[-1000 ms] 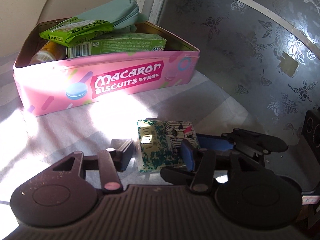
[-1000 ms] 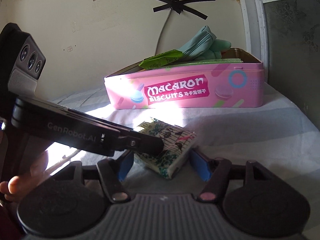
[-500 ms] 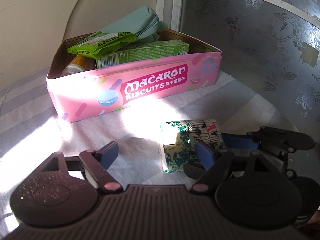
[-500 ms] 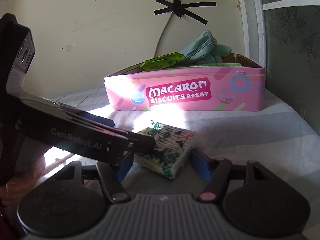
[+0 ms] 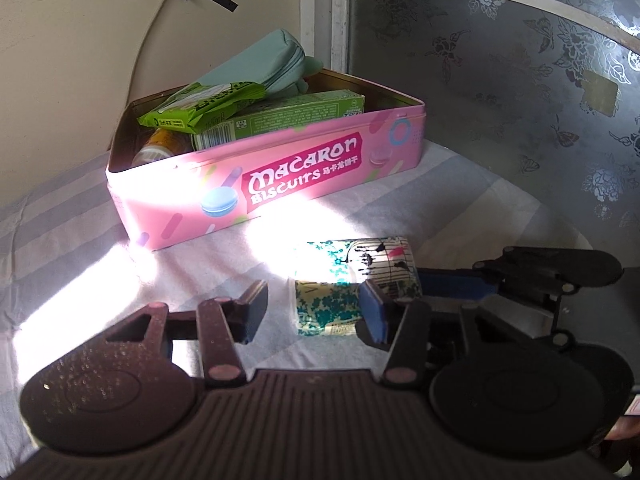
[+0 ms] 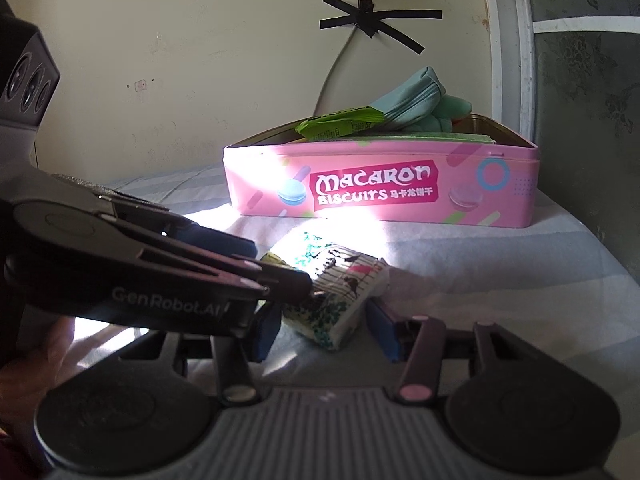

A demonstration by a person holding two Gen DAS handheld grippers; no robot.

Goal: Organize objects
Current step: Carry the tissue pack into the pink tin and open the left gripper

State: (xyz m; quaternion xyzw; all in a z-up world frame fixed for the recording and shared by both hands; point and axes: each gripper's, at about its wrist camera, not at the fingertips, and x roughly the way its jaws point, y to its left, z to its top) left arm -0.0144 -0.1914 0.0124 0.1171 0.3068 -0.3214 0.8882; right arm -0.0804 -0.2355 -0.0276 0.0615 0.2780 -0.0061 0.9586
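1. Pink biscuit tin (image 5: 264,184) sits on a striped cloth (image 5: 72,240) at the wall. The surface underneath could be a bed or a desk, can't tell.
2. Already in the tin: mint zip pouch (image 5: 256,64), green snack packet (image 5: 204,106), long green carton (image 5: 288,118), and a bottle or jar (image 5: 160,146) at the left end, only partly visible. Judged as done.
3. Left to do: one patterned tissue pack (image 5: 352,280) is out on the cloth in front of the tin, apart from it, half in harsh sunlight. Nothing else loose shows in either view.
4. Right gripper (image 6: 320,328): fingers spread, one on each side of the pack (image 6: 336,292), with a gap visible on both sides. Not pinching yet.
5. Left gripper (image 5: 314,312): fingers spread. Its right pad overlaps the pack's near corner in the left wrist view, contact unclear. Its left finger stands clear of the pack on the cloth. Holding nothing.
6. In the right wrist view, the left gripper's body (image 6: 160,280) comes in from the left, tip at the pack's top edge. Whether it touches is unclear.
7. Progress judgement: near the end, probably the last item. Remaining: close on the pack, lift it, drop it in the tin. The tin is piled high, so the pack probably goes on top.
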